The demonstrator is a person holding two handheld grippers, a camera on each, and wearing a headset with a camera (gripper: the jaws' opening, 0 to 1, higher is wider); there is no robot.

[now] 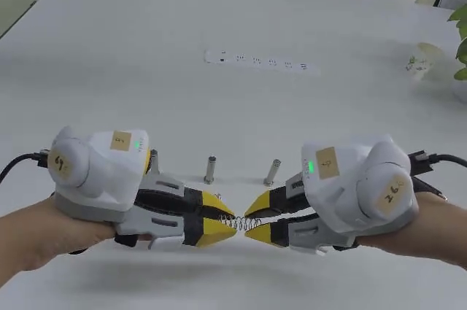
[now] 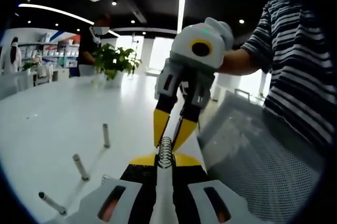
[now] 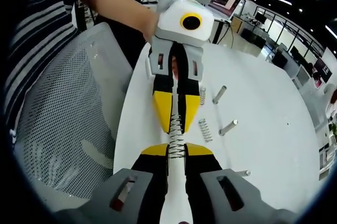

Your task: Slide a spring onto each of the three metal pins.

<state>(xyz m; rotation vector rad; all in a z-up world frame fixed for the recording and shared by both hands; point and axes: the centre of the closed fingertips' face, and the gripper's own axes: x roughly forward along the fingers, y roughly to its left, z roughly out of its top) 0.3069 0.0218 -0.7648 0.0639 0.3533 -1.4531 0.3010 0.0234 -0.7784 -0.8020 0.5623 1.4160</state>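
Observation:
A thin wire spring [image 1: 241, 221] [image 2: 166, 149] [image 3: 176, 135] hangs level between the two grippers, just above the white table [image 1: 146, 47]. My left gripper [image 1: 233, 223] [image 2: 165, 161] [image 3: 176, 128] is shut on one end and my right gripper [image 1: 250, 224] [image 3: 176, 152] [image 2: 168, 143] on the other, tips almost touching. Beyond them stand two upright metal pins [image 1: 210, 169] [image 1: 272, 172]; a third pin [image 1: 153, 161] is half hidden behind the left gripper. Two loose springs [image 3: 205, 129] [image 3: 202, 95] lie by the pins [image 3: 219, 94].
A white power strip [image 1: 261, 60] lies across the middle of the table. A crumpled cup [image 1: 423, 58] and plant leaves [image 1: 460, 25] sit at the far right. A mesh chair [image 2: 247, 150] [image 3: 68, 113] stands at the table's near edge.

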